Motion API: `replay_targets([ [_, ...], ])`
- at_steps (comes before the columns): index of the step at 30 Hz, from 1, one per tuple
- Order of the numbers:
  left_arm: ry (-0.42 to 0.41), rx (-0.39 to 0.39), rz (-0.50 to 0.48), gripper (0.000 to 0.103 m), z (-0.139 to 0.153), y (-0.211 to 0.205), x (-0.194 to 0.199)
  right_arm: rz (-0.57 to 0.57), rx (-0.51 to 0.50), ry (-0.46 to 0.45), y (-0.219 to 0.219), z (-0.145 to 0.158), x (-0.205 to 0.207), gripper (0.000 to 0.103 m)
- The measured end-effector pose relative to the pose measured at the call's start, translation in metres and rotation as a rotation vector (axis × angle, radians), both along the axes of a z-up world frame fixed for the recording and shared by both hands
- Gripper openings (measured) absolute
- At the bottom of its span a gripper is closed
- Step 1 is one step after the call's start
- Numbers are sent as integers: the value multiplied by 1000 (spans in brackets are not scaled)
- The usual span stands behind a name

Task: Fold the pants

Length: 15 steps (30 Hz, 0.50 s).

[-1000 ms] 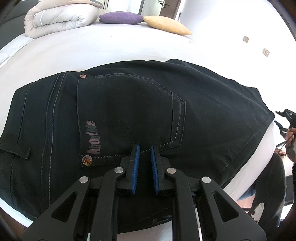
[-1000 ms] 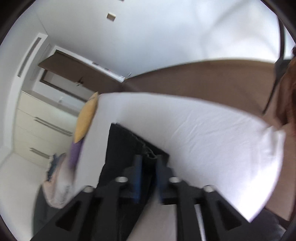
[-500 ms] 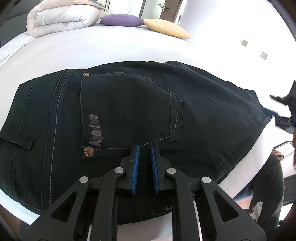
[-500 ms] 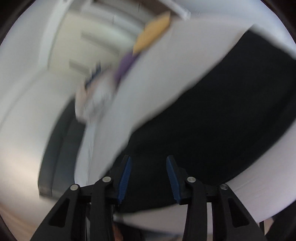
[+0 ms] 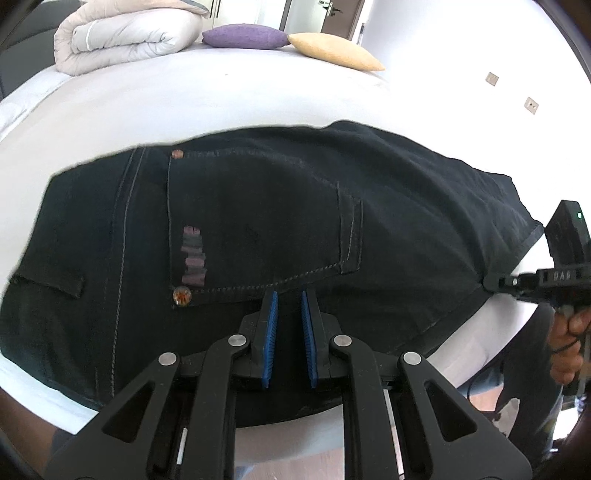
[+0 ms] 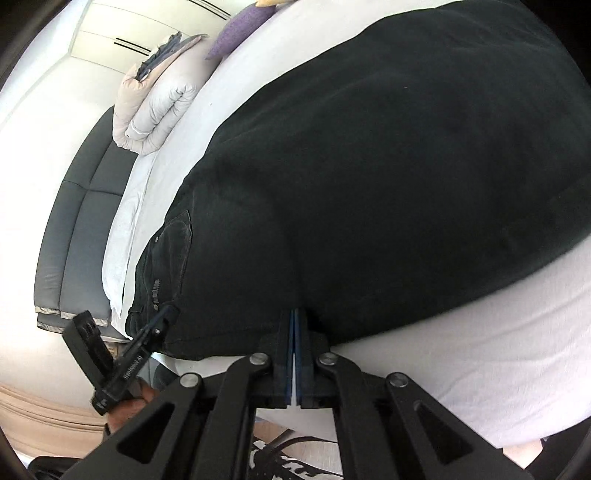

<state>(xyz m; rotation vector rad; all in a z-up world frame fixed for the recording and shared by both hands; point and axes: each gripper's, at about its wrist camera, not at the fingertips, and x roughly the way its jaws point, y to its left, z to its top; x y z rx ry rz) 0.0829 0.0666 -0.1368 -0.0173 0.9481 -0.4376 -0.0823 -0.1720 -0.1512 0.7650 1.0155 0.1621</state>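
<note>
With my left gripper [image 5: 287, 300] nearly closed on the near edge of the black denim pants [image 5: 280, 221] along the white bed's [image 5: 184, 99] near edge, my right gripper [image 6: 294, 318] is pinched shut at their far end.

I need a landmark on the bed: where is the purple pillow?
Left wrist view, top centre: the purple pillow lies between the rolled duvet and the yellow pillow.

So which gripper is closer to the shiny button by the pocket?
Left. The left gripper sits just beside the button on the pants; the right gripper is off at the far edge.
</note>
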Motion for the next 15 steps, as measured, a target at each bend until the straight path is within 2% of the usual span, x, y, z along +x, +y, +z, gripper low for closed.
replay_targets([
  [4,-18,-82,-16,13,23,-19,16,9,-6,-17,-4,-3,0,0],
  [7,3,-114,-51,13,25,-46,36,38,-18,-25,-4,0,-2,0],
  [9,32,-109,-89,13,14,-64,48,63,-25,-26,2,12,6,0],
  [10,58,-90,-94,13,5,-71,53,67,-33,-40,1,21,8,5],
  [11,91,-70,-97,13,-9,-77,55,62,-47,-68,-1,32,9,5],
  [13,45,-115,-81,13,-19,-72,48,65,-58,-151,-5,59,20,5],
  [15,53,-173,-67,13,-25,-64,46,100,-37,-186,-2,76,48,5],
])
